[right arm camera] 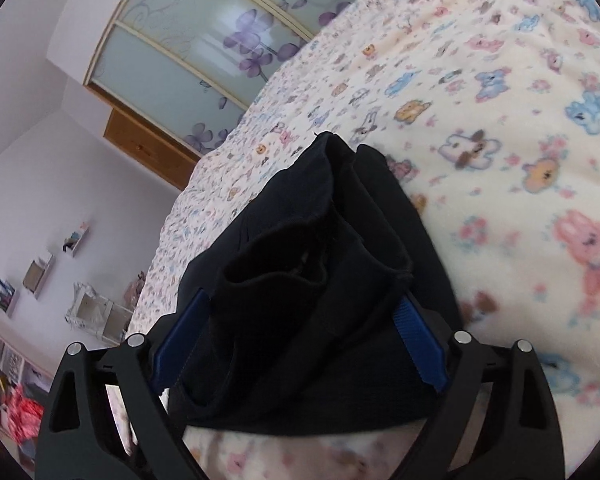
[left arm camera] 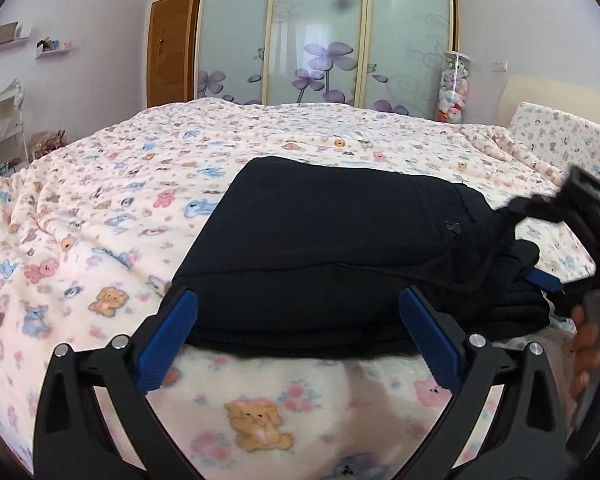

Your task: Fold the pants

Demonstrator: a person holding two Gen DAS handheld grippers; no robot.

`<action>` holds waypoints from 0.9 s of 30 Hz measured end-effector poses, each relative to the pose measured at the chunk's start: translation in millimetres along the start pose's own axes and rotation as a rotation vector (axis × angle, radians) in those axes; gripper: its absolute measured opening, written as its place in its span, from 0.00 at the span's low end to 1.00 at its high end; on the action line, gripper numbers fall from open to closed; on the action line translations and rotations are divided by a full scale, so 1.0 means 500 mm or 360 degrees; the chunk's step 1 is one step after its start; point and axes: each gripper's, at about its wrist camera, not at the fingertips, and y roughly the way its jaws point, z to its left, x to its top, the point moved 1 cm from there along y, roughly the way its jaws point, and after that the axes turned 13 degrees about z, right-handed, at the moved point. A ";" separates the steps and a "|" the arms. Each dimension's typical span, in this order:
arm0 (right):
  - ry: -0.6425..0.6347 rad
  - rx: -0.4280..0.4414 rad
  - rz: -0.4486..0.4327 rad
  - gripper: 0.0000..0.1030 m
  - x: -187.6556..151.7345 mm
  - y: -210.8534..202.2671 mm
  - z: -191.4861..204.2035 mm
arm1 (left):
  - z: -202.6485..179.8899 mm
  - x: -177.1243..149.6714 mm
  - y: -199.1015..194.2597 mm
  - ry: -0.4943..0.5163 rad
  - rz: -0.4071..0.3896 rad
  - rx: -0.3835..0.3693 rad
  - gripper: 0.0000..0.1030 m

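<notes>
Folded black pants (left arm camera: 332, 248) lie on the bear-print blanket (left arm camera: 100, 208). Left gripper (left arm camera: 300, 332) spread wide at six o'clock; right gripper (right arm camera: 300, 316) (fabric bunched between) also gapes apart.

My left wrist camera sits low over the bed (left arm camera: 100, 200), level, facing the wardrobe (left arm camera: 324, 32) at 12 o'clock, with the folded pants (left arm camera: 320, 240) close ahead. My right wrist camera is rolled, so the wardrobe (right arm camera: 204, 48) lies toward 10 o'clock, and it sits very near the pants (right arm camera: 308, 280). Both views share pants, bed and wardrobe. My right gripper (left arm camera: 548, 280) shows at 3 o'clock in the left view.
</notes>
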 end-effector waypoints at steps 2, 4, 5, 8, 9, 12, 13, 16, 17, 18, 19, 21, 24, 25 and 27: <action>0.0170 0.0112 0.0067 0.90 0.008 0.005 -0.015 | 0.001 -0.001 0.003 -0.0005 -0.0002 -0.0009 0.98; 0.0342 0.0262 0.0091 0.91 0.008 -0.004 -0.042 | 0.004 0.000 0.004 -0.0021 0.0005 -0.0020 0.98; 0.0394 0.0293 0.0097 0.91 0.008 -0.007 -0.049 | 0.007 0.000 0.005 -0.0034 0.0011 -0.0028 0.98; 0.0449 0.0227 0.0137 0.91 0.014 -0.007 -0.048 | 0.014 0.003 0.007 -0.0071 0.0021 -0.0050 0.98; 0.0401 0.0144 0.0149 0.88 0.014 -0.004 -0.035 | 0.016 0.004 0.008 -0.0083 0.0025 -0.0056 0.98; 0.0189 -0.0208 0.0147 0.60 0.012 0.017 0.008 | 0.022 0.005 0.011 -0.0110 0.0034 -0.0062 0.98; 0.0191 -0.0226 0.0134 0.54 0.011 0.019 0.005 | 0.025 0.005 0.012 -0.0124 0.0038 -0.0066 0.98; 0.0276 -0.0045 0.0116 0.34 0.001 -0.001 -0.025 | 0.035 0.006 0.016 -0.0173 0.0058 -0.0086 0.98; 0.0263 -0.0016 0.0111 0.31 -0.001 -0.008 -0.024 | 0.038 0.006 0.018 -0.0192 0.0064 -0.0095 0.98; 0.0223 0.0001 0.0098 0.30 -0.006 -0.020 -0.016 | 0.043 0.006 0.018 -0.0215 0.0067 -0.0104 0.98; 0.0173 0.0021 0.0074 0.29 -0.011 -0.033 -0.003 | 0.047 0.006 0.018 -0.0236 0.0064 -0.0113 0.98; 0.0096 0.0057 0.0027 0.29 -0.019 -0.059 0.024 | 0.055 0.006 0.014 -0.0269 0.0052 -0.0130 0.98; 0.0044 0.0067 -0.0028 0.29 -0.036 -0.082 0.038 | 0.068 0.004 0.005 -0.0319 0.0017 -0.0152 0.98; 0.0040 0.0053 -0.0037 0.29 -0.041 -0.082 0.034 | 0.073 0.004 0.002 -0.0338 0.0008 -0.0155 0.98; 0.0069 -0.0014 -0.0040 0.29 -0.064 -0.077 0.002 | 0.082 0.005 0.000 -0.0373 0.0002 -0.0159 0.98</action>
